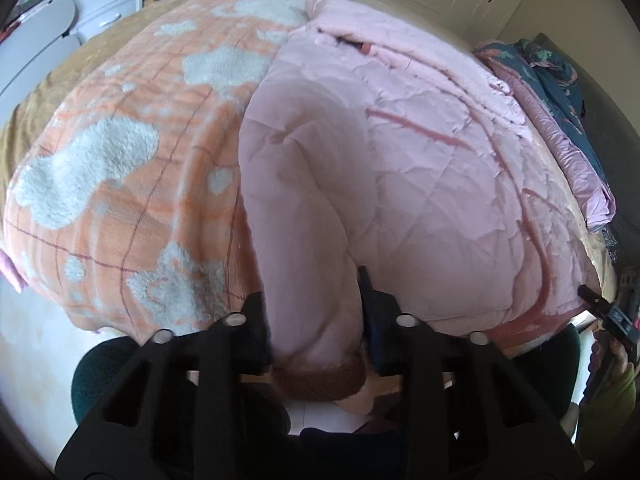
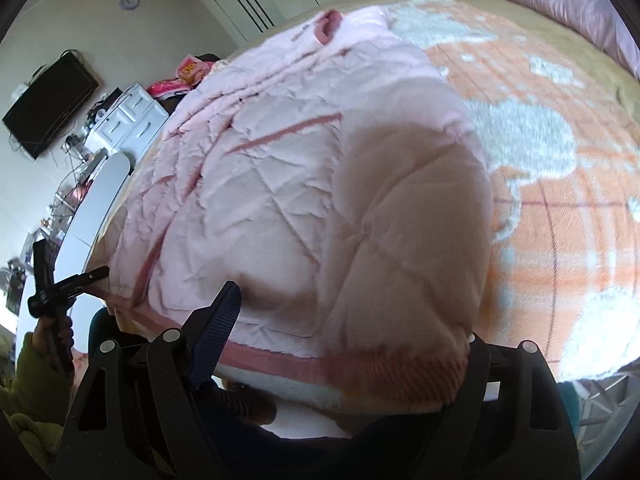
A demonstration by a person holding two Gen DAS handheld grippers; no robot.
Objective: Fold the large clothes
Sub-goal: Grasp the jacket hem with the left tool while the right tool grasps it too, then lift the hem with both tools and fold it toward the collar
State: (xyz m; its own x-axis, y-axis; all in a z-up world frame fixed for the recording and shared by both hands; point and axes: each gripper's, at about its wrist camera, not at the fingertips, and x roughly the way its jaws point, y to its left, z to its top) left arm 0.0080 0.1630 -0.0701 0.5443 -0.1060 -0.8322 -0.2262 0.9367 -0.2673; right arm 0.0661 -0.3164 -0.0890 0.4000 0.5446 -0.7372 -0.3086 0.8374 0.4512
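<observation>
A large pink quilted jacket [image 1: 420, 152] lies spread on the bed; it also shows in the right wrist view [image 2: 260, 184]. My left gripper [image 1: 312, 312] has its jaws around a sleeve [image 1: 312, 240] near its darker pink cuff [image 1: 320, 380], at the bed's near edge. My right gripper [image 2: 348, 344] has its jaws wide apart around the other sleeve [image 2: 408, 240] near the cuff [image 2: 400, 372]; its right finger is hidden behind the cloth. Each gripper also appears at the edge of the other's view, the right one [image 1: 608, 312] and the left one [image 2: 68, 284].
An orange and white fleece blanket [image 1: 120, 168] covers the bed under the jacket. A folded purple and teal quilt [image 1: 560, 92] lies at the far side. White drawers [image 2: 128, 120], a wall television [image 2: 48, 100] and wardrobes stand beyond. A dark green stool [image 1: 104, 376] is below.
</observation>
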